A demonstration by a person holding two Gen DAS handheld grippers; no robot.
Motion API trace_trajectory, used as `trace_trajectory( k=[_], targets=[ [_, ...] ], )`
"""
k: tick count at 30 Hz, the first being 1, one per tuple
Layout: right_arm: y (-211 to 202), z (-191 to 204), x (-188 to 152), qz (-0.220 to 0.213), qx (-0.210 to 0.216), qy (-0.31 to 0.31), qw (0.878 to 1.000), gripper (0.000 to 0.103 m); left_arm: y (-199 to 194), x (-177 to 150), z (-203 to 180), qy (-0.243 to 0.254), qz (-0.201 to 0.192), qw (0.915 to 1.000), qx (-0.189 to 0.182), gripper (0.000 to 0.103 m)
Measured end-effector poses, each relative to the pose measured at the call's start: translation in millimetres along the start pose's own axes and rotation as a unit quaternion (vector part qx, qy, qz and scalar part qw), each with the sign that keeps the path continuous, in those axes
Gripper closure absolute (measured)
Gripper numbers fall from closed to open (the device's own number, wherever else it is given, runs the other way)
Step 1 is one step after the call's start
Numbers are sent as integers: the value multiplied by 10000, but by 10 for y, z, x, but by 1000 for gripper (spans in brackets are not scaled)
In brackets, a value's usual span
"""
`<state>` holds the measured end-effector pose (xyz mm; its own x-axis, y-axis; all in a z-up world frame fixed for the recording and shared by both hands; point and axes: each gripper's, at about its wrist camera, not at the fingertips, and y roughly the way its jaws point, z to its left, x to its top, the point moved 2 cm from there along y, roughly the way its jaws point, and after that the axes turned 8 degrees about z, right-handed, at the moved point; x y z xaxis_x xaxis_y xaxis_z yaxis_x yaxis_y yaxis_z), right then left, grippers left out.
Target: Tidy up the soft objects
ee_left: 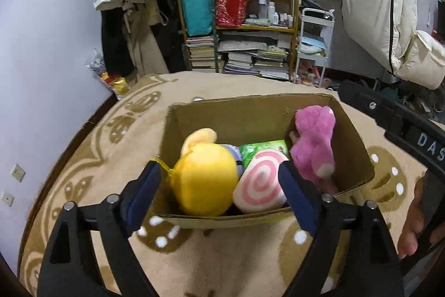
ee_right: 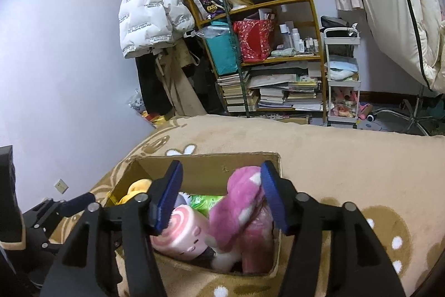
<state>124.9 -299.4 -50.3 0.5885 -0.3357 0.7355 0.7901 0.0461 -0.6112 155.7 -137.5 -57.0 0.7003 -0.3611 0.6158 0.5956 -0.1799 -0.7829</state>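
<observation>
box: open cardboard box [ee_left: 250, 113] sits on a tan blanket [ee_left: 91, 157] with brown pattern and white dots; flaps not visible
yellow plush: yellow plush [ee_left: 205, 180] lies in the box's near-left part, touching the swirl plush on its right
swirl plush: pink-and-white swirl plush [ee_left: 261, 183] in the near-middle of the box, leaning on the front wall; right wrist view shows a small face on its side [ee_right: 178, 233]
green pack: green pack [ee_left: 261, 148] lies behind the swirl plush, partly covered
pink plush: pink plush [ee_left: 314, 146] stands against the box's right wall; from the right wrist it fills the right half [ee_right: 242, 202]
left gripper: left gripper [ee_left: 219, 199] hangs over the near edge of the box, fingers spread wide, pads clear of the yellow and swirl plush between them, nothing gripped
right gripper: right gripper [ee_right: 221, 196] sits above the box, fingers released; pink plush lies between the pads, right pad close to it, contact unclear, not clamped
hand: a hand [ee_left: 414, 219] shows at the right edge of the left wrist view, on the other gripper's handle
background: shelf [ee_right: 278, 57] with books, bags, bottles; white jacket [ee_right: 150, 16] hanging beside it
</observation>
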Motion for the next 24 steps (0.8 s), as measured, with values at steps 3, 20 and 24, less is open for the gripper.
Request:
trace_trajectory(
  k=[3,20,24],
  targets=[
    [-176,74,4,-175,-118,-19,9998,9,-159,-63,72,-23,-68,9998,185,10],
    [-1140,294,-146,-514,-307,-425,9973,0,-1319,-447,505,-534,-812,9932,639,1],
    [-1323,365,-262,-535,-315,-525,9967,0,-1535,-561,577,-644,-926,9910,724,1]
  ],
)
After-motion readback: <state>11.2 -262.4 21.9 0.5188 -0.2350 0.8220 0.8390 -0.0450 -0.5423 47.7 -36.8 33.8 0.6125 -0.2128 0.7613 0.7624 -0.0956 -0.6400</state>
